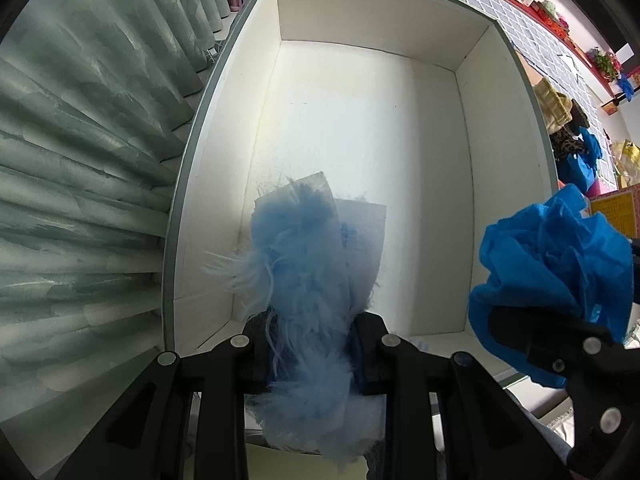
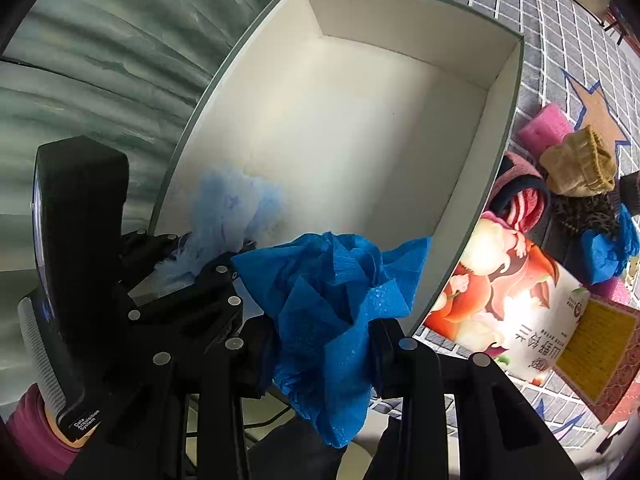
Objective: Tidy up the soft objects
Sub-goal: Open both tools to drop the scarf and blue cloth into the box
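A large white box [image 1: 476,168] with a grey-green rim stands open below both grippers. My left gripper [image 1: 310,344] is shut on a fluffy light-blue feathery piece [image 1: 296,264] that hangs over the box's near left part. My right gripper [image 2: 324,344] is shut on a crumpled bright blue cloth [image 2: 336,280], held above the box's near edge. In the left wrist view that blue cloth [image 1: 556,276] shows at the right with the right gripper's black fingers [image 1: 532,340] around it. In the right wrist view the feathery piece [image 2: 228,216] shows at the left in the left gripper [image 2: 200,268].
Pale green curtain folds [image 1: 80,160] hang left of the box. Right of the box, on a grey grid-pattern mat [image 2: 568,32], lie a pink sponge [image 2: 544,124], a tan knit item [image 2: 580,168], a red striped cloth [image 2: 524,200], another blue cloth [image 2: 604,256] and a printed carton [image 2: 516,304].
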